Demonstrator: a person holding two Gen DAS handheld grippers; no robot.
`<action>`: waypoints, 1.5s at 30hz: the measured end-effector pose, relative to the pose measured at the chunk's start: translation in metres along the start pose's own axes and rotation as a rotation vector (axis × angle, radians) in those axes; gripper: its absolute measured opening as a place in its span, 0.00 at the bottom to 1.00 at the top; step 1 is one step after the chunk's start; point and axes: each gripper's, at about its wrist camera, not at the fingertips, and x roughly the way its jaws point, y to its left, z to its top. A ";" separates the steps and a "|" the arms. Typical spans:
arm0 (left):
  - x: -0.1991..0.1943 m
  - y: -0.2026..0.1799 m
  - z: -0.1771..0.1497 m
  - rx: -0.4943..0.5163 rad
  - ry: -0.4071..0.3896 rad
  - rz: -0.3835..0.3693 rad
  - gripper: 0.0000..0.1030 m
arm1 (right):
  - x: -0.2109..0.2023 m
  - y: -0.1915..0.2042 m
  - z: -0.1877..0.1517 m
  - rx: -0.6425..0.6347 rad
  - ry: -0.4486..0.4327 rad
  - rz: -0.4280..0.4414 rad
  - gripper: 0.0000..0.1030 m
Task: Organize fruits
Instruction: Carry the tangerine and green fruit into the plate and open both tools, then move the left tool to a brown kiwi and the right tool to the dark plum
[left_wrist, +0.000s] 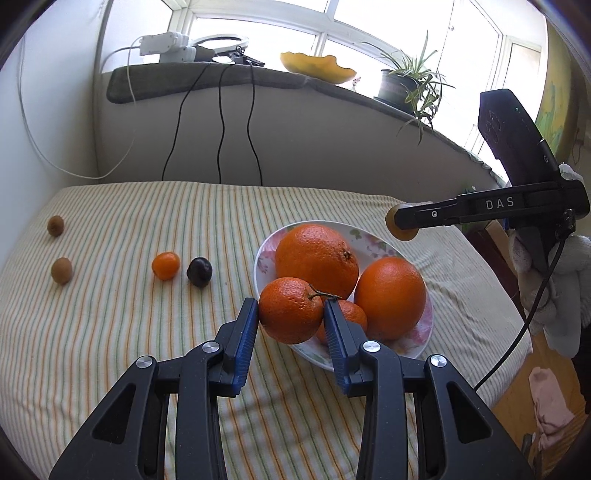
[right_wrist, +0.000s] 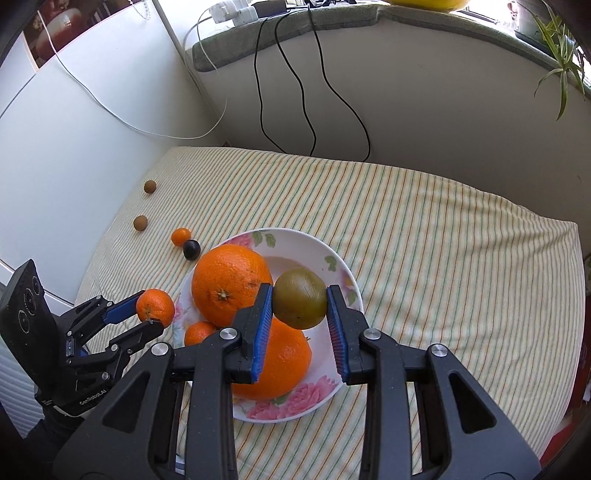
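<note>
Left wrist view: the left gripper (left_wrist: 291, 314) was clenched on a stemmed mandarin (left_wrist: 290, 310), with one blue pad on each side of the fruit.
Place of the mandarin: it was held in the air at the near left rim of the flowered plate (left_wrist: 373, 240), not resting on anything.
Plate content: two big oranges, the far orange (left_wrist: 316, 260) and the near orange (left_wrist: 389, 297), lay in the plate and touched each other; a small mandarin (left_wrist: 351, 314) lay partly hidden behind the right finger.
Right wrist view: the right gripper (right_wrist: 300, 304) was clenched on a brown-green kiwi (right_wrist: 300, 303), pressed between both blue pads.
Place of the kiwi: it hung above the plate (right_wrist: 306, 240), just beside the far orange (right_wrist: 229, 282) and over the near orange (right_wrist: 280, 362).
Same kiwi from the left: only its two ends showed at the tip of the right gripper (left_wrist: 400, 221), above the far right rim of the plate.
Loose fruits: on the striped cloth (left_wrist: 147, 206), left of the plate, lay a tiny orange (left_wrist: 166, 265) and a dark plum (left_wrist: 199, 272), near to each other.
Further left: two small brown fruits, the far one (left_wrist: 55, 225) and the near one (left_wrist: 61, 270), lay well apart from the plate.
Background: black cables (left_wrist: 221, 122) hung down from the window ledge (left_wrist: 207, 75), where a potted plant (left_wrist: 406, 86) stood.
</note>
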 end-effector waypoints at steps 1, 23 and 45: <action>0.001 0.000 0.000 -0.001 0.002 0.001 0.34 | 0.001 -0.001 0.000 0.002 0.002 0.002 0.30; 0.011 -0.010 0.001 0.009 0.016 0.016 0.34 | 0.020 -0.006 -0.002 0.016 0.030 0.011 0.30; 0.000 -0.007 0.000 0.019 -0.015 0.028 0.65 | 0.008 -0.002 0.002 -0.002 -0.023 0.008 0.75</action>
